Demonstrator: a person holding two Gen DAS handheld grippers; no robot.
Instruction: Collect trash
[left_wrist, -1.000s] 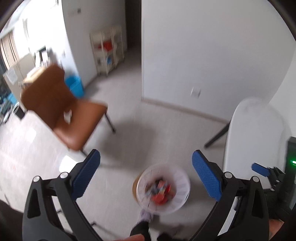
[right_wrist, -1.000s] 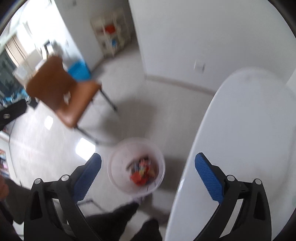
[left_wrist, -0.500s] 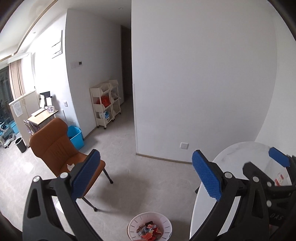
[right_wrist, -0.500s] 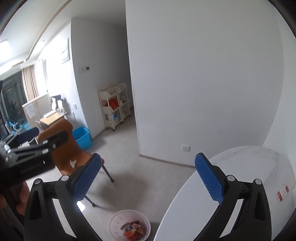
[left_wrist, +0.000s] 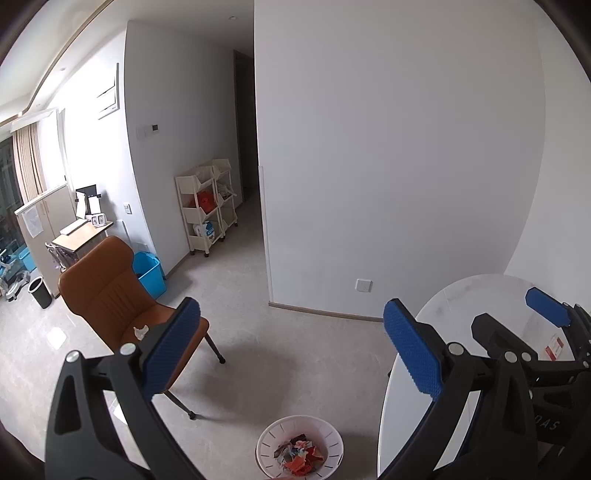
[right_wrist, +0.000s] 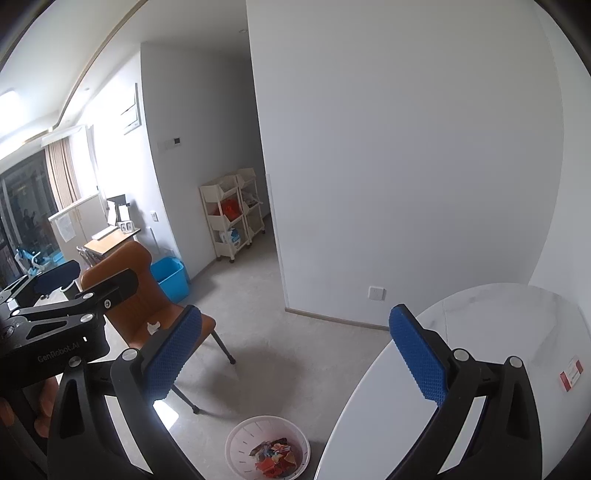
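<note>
Both grippers are held level, facing a white wall. The left gripper (left_wrist: 291, 350) and right gripper (right_wrist: 295, 354) each have their blue-padded fingers spread wide, holding nothing. A white slatted basket (right_wrist: 242, 439) stands on the grey floor (left_wrist: 295, 343), just beside the round white table's (right_wrist: 517, 332) edge, with colourful crumpled trash (right_wrist: 275, 456) inside. A brown chair (left_wrist: 107, 295) stands nearby, a small white scrap (left_wrist: 141, 329) on its seat.

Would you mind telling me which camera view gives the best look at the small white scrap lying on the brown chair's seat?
The right wrist view: the white scrap lies fully exposed on the brown chair, just left of the blue fingertip. In the left wrist view the scrap also shows, but the left gripper's finger crowds its right edge.
</note>
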